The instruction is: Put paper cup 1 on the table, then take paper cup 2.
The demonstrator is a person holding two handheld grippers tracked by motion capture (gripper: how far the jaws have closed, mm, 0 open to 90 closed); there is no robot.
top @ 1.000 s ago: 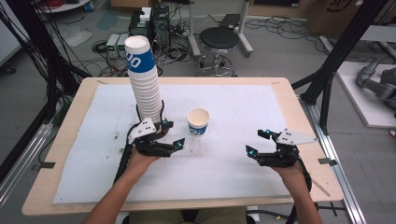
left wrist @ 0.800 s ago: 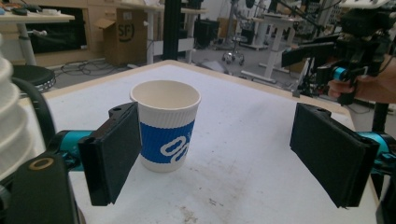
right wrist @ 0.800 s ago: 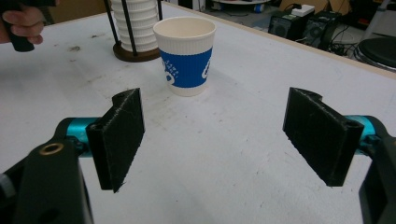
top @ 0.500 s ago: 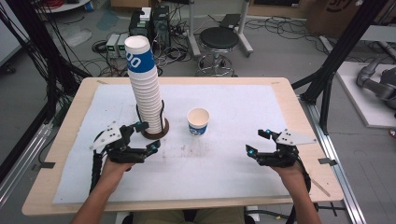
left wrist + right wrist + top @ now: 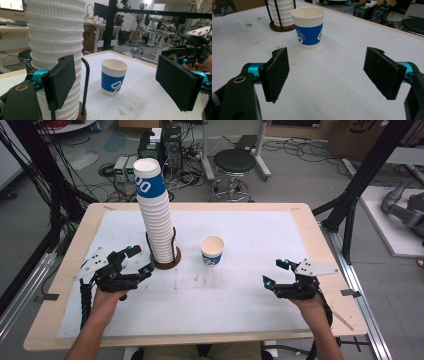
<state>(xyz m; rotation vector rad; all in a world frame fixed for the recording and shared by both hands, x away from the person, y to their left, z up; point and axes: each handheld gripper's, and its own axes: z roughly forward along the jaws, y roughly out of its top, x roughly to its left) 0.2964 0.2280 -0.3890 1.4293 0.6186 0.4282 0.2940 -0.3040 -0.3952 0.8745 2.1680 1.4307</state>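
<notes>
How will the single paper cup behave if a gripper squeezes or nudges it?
The single cup looks like thin ribbed paper with an open top, so it probably dents under a hard squeeze. It appears empty, so likely very light and prone to slide or tip when nudged. Its base looks narrower than its rim, which adds to the tipping risk.

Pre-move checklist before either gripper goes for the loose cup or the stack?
1. Left gripper jaws open: ok, wide apart in the left gripper view.
2. Right gripper jaws open: ok, nothing between them.
3. Single cup upright and free: ok, it stands alone on the white mat, apart from the stack.
4. Cup stack seated in its holder: ok, upright between the black rods; whether it leans slightly, cannot tell.
5. Path from right gripper to single cup: ok, bare mat between them in the right gripper view.
6. Left gripper clearance from stack: not ok, one jaw sits close beside the stack, so it could be knocked.
</notes>
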